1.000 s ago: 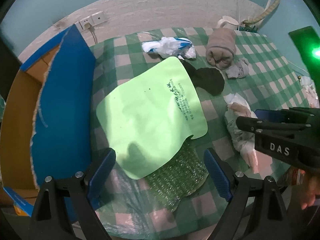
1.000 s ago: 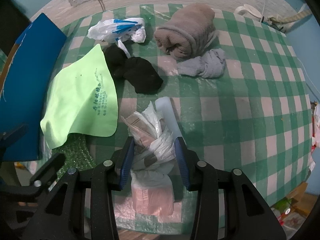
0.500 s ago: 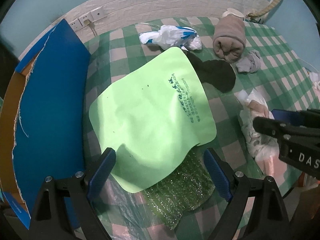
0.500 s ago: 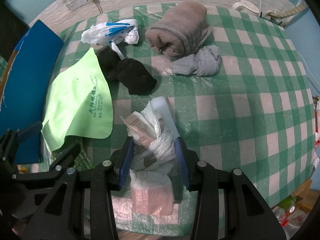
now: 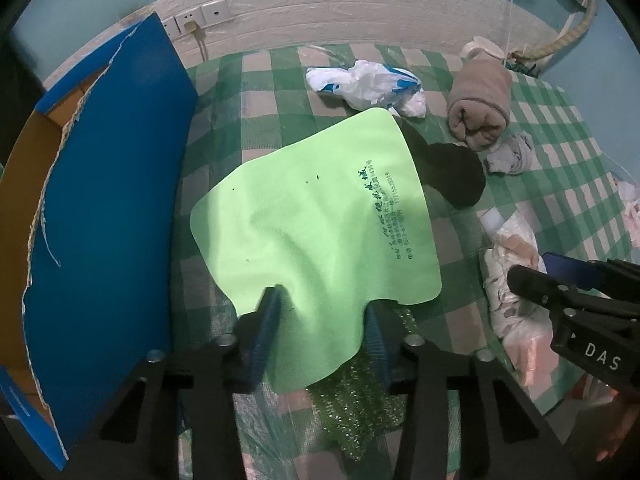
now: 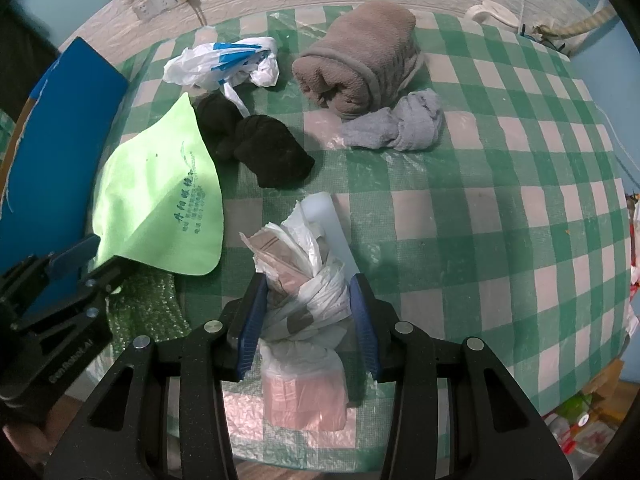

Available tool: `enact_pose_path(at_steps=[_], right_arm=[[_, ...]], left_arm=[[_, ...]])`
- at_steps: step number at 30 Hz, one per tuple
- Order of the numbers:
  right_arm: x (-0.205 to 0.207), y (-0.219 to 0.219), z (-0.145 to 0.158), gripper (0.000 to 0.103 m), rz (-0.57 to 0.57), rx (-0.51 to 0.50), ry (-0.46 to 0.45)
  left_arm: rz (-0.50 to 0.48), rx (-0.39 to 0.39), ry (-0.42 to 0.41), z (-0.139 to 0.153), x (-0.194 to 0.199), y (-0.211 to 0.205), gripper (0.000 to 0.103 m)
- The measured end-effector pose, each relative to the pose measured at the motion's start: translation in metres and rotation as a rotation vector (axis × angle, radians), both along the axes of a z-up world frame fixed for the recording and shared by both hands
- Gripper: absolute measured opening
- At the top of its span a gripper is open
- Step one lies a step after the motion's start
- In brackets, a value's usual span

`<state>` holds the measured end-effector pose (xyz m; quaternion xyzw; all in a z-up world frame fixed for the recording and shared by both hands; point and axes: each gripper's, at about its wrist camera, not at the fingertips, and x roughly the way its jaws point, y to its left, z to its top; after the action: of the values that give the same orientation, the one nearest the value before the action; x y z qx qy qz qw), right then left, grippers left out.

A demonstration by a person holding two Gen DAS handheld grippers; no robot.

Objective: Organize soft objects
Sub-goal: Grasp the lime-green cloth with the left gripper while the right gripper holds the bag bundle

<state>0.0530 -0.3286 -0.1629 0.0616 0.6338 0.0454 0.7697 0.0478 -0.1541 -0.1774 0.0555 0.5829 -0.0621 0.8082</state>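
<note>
Left gripper (image 5: 322, 320): our jaws closed in on the green cloth (image 5: 320, 232), pads pinching its 6 o'clock edge.
Right gripper (image 6: 306, 312): our jaws clamped round the knotted white bag (image 6: 308, 304), fingers pointing to 12 o'clock.

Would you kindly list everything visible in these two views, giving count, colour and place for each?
green cloth: one, light green with printed text, on the table's left part, its near edge between the left gripper's fingers
bubble wrap: one, green, under the cloth's near edge
cardboard box: one, blue outside, brown inside, left of the table
black sock: one bundle, black, centre
rolled towel: one, brown, far side
grey sock: one, knotted, beside the towel
plastic bag: one, white and blue, far left
bagged bundle: one, white plastic, between the right gripper's fingers
tablecloth: one, green and white check
left gripper: closing on the cloth
right gripper: shut on the bundle
</note>
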Motion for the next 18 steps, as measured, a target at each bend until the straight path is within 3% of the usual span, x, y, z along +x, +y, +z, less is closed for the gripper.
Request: enact_pose_path(at_steps=[4,11,18], right_arm=[[0.001,0.002,-0.001,0.044,0.004,-0.004,0.002],[0.002,0.009,-0.008,0.066,0.019,-0.038,0.016],[0.002,0.019,-0.013,0.066,0.057,-0.058,0.016]], left_arm=[[-0.004,-0.016,0.001,0.0,-0.001,0.001,0.013],[0.006,-0.077,-0.013,0.011,-0.003,0.009,0.007],[0.015,-0.109,-0.067,0.027,-0.006,0.016,0.006]])
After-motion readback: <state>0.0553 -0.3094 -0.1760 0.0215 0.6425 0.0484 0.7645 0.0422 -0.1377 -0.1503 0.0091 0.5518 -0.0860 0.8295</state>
